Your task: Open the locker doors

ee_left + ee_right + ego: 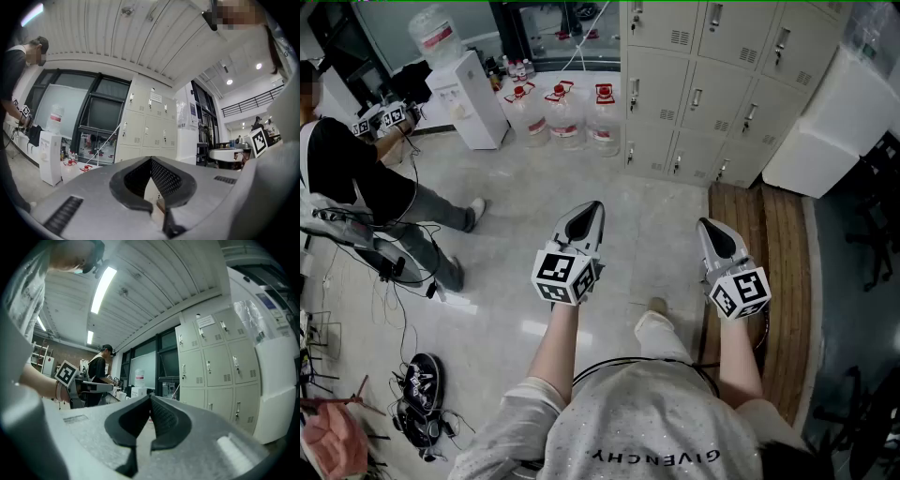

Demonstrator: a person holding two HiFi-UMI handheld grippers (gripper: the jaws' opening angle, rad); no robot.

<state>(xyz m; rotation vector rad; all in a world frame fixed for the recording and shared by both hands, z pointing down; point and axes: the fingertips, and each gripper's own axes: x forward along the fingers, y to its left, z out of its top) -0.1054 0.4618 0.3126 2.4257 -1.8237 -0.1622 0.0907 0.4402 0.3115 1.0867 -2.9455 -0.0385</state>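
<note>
Head view: left gripper [596,208], right gripper [704,225] fingers pressed together, empty; lockers [712,89] shut, well apart.

Pale glossy floor [534,187], a wooden strip [773,253] at right, water dispenser [471,96] beside dark windows [103,112].

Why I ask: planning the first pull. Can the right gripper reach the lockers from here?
Probably not yet: the right gripper sits well short of the lockers, with floor between. Nothing blocks the way, so a step forward should do.
</note>
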